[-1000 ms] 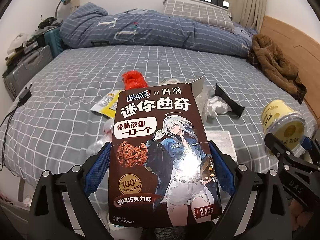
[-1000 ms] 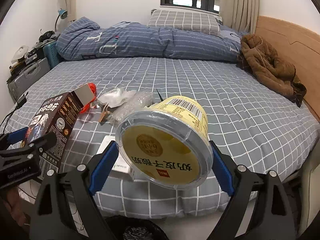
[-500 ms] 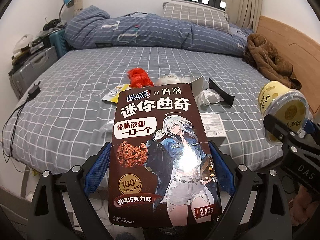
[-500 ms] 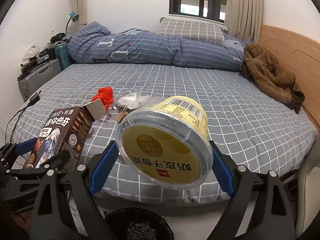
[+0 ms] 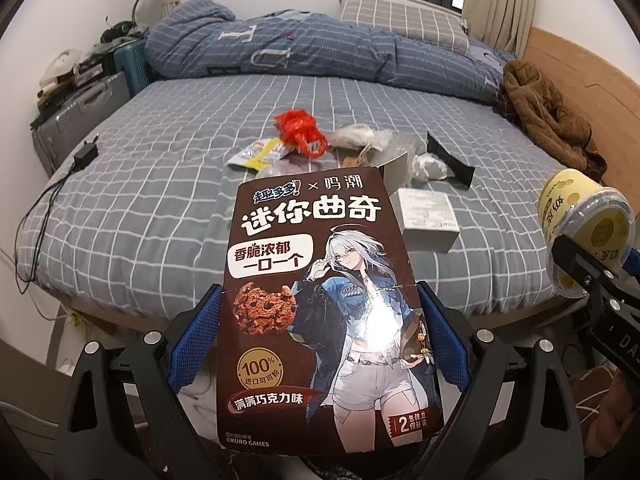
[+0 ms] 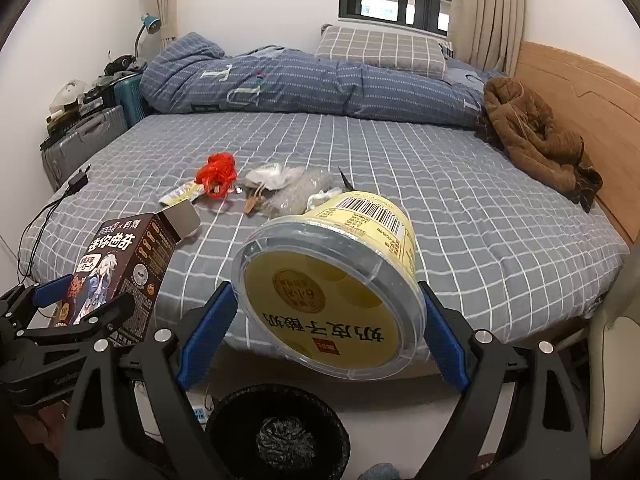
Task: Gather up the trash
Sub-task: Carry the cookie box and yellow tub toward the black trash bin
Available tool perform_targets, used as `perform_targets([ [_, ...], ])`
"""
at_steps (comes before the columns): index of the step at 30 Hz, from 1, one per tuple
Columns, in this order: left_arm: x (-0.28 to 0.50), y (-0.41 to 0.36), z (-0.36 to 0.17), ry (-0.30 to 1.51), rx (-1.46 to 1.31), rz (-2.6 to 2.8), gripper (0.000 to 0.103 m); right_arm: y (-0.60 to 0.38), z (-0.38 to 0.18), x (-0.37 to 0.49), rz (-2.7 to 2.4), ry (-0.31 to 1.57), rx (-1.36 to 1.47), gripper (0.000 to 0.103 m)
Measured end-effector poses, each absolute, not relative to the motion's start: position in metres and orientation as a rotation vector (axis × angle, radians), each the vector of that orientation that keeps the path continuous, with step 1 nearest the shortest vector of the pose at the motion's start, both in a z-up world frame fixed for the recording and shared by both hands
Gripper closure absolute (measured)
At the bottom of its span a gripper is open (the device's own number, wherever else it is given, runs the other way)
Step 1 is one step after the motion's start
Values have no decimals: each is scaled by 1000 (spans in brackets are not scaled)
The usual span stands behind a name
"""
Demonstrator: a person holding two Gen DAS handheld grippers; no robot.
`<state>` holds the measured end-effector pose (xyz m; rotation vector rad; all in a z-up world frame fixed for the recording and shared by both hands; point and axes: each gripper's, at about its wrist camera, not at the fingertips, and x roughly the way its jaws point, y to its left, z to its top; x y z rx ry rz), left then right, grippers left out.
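Left gripper clamped on cookie box, frame centre; right gripper clamped wide on yellow tub, above black bin at bottom edge.

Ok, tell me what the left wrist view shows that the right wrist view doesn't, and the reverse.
Only the left wrist view shows the white box on the bed and the full front of the cookie box, clamped in the left hand-held gripper. Only the right wrist view shows the black bin on the floor below and the lid face of the yellow tub, clamped in the right hand-held gripper. Both show the red bag, the yellow wrapper, the brown coat and each other's load.
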<state>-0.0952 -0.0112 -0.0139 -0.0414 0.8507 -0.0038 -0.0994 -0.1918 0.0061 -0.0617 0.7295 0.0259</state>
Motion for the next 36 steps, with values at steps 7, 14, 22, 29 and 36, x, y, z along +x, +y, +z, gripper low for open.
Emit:
perform_targets([
  [7,-106,-11,-28,881,-31,-2,13,-187,-10,-114,24,768,-62,18],
  [14,-117,-12,-38,902,-27,-3,13,-183,-27,-126,24,809,-62,18],
  [22,-127,-10,-56,945,-32,7,13,-182,-50,-135,22,863,-52,18],
  [29,-136,-5,-79,990,-30,19,13,-184,-76,-139,19,918,-46,18],
  [36,-143,3,-106,1045,-33,39,13,-184,-106,-141,17,977,-52,18],
])
